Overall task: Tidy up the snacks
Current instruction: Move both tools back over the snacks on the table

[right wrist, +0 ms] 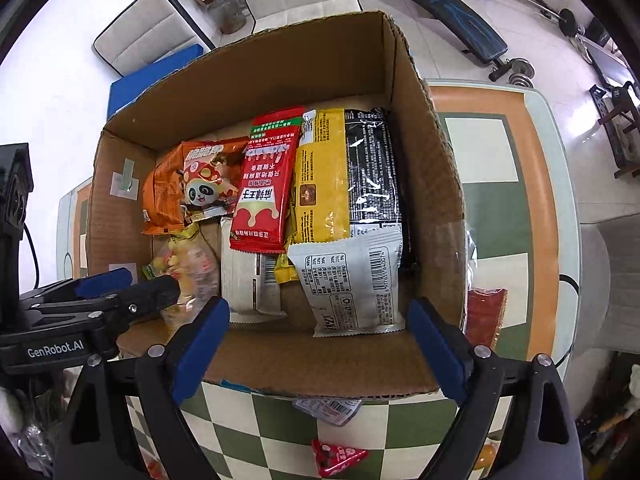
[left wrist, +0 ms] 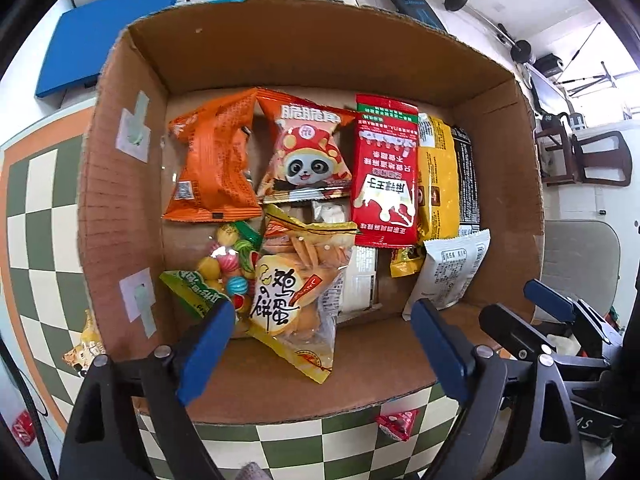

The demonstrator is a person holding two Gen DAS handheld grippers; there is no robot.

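An open cardboard box point(left wrist: 128, 200) point(right wrist: 428, 184) on the checkered table holds several snack packs: an orange bag point(left wrist: 216, 164), a panda bag point(left wrist: 306, 156) point(right wrist: 204, 184), a red pack point(left wrist: 386, 172) point(right wrist: 266, 184), a yellow pack point(left wrist: 438, 184) point(right wrist: 320, 176), a white pack point(left wrist: 452, 268) point(right wrist: 352, 284), a cracker bag point(left wrist: 296, 292) and a candy bag point(left wrist: 224, 272). My left gripper point(left wrist: 320, 344) is open and empty above the box's near left part. My right gripper point(right wrist: 318, 344) is open and empty above the near right part. A small red triangular snack point(left wrist: 396, 424) point(right wrist: 336, 456) lies on the table in front of the box.
A flat packet point(right wrist: 328, 408) pokes out under the box's near edge. A red-orange pack point(right wrist: 484, 312) lies right of the box. A yellowish snack point(left wrist: 86, 344) and a red item point(left wrist: 24, 428) lie left of it. Chairs and gym gear stand beyond the table.
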